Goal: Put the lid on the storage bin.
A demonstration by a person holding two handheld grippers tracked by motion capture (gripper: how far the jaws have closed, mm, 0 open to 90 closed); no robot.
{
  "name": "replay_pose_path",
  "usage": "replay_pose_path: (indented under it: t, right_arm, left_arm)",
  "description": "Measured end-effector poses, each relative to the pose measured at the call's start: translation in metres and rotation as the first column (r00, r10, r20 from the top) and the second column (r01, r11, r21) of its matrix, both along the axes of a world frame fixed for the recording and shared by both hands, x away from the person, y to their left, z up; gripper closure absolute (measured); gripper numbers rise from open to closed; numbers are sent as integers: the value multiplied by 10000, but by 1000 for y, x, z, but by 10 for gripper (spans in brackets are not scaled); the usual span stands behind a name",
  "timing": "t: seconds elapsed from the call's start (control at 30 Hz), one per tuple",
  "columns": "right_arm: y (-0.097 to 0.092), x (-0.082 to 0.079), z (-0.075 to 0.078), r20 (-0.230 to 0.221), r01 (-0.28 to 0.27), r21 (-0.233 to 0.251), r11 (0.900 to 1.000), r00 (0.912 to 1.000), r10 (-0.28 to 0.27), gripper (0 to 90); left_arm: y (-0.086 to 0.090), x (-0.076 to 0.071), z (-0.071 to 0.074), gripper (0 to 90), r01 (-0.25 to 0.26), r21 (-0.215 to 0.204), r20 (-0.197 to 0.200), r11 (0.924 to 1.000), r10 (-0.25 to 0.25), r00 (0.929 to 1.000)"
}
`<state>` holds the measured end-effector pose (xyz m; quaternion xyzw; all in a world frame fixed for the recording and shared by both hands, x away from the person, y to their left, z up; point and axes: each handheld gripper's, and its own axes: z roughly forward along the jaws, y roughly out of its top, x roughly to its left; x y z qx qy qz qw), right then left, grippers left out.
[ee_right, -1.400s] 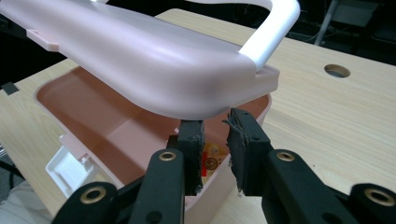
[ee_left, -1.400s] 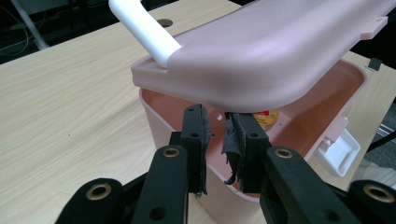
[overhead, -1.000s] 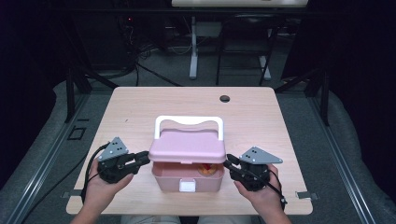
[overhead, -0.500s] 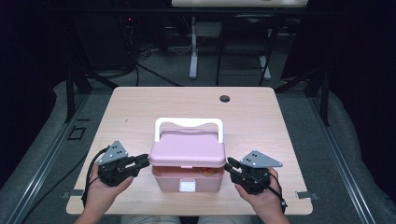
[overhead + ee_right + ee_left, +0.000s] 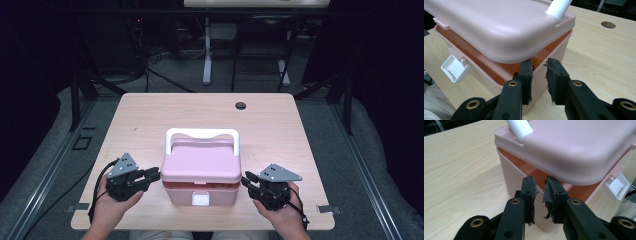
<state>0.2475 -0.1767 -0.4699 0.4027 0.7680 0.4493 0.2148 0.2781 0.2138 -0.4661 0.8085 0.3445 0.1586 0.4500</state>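
A pink lidded box (image 5: 180, 196) with a white handle (image 5: 202, 133) stands near the table's front edge. Its lid (image 5: 200, 164) hovers slightly raised, leaving a thin orange gap along the front above the white latch (image 5: 201, 199). My left gripper (image 5: 155, 175) reaches the lid's left end, and in the left gripper view its tips (image 5: 540, 187) sit just under the lid rim (image 5: 574, 173). The right gripper (image 5: 246, 179) mirrors this on the right, its tips (image 5: 539, 66) under the rim (image 5: 506, 56). Both pairs of jaws stand a narrow gap apart with nothing between them.
The light wooden table (image 5: 140, 125) has a round cable hole (image 5: 241, 105) at the back. Bare tabletop surrounds the box. Beyond the table are dark floor, cables and desk legs (image 5: 206, 55). A person's hands (image 5: 107, 210) come in from the front edge.
The lid's front has come down from a wider tilt, so less of the orange inside shows. Both hands have hardly moved.
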Motion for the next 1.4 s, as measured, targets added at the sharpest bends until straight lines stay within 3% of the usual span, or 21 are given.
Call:
replay_pose_path:
  t: [0.2,0.3,0.63,1.1,1.4]
  right_arm:
    - [-5,1,-1,-17,165,15,9999,9999,-165,742]
    - [-8,2,-1,-50,292,104,9995,9996,-291,742]
    - [-10,3,0,-31,372,195,9991,9993,-372,741]
    - [-10,8,0,-124,434,280,9987,9990,-430,698]
    - [-10,13,8,249,464,215,9987,9986,-470,632]
  left_arm:
    - [1,0,-2,771,-35,100,-60,9999,36,10000]
    - [2,0,-1,770,57,-250,-90,9997,-59,9999]
    - [3,2,-3,763,-40,-107,-109,9999,38,9999]
    - [9,8,-3,616,-458,-259,30,9986,459,9989]
    - [10,18,1,561,-695,-230,16,9973,695,9976]
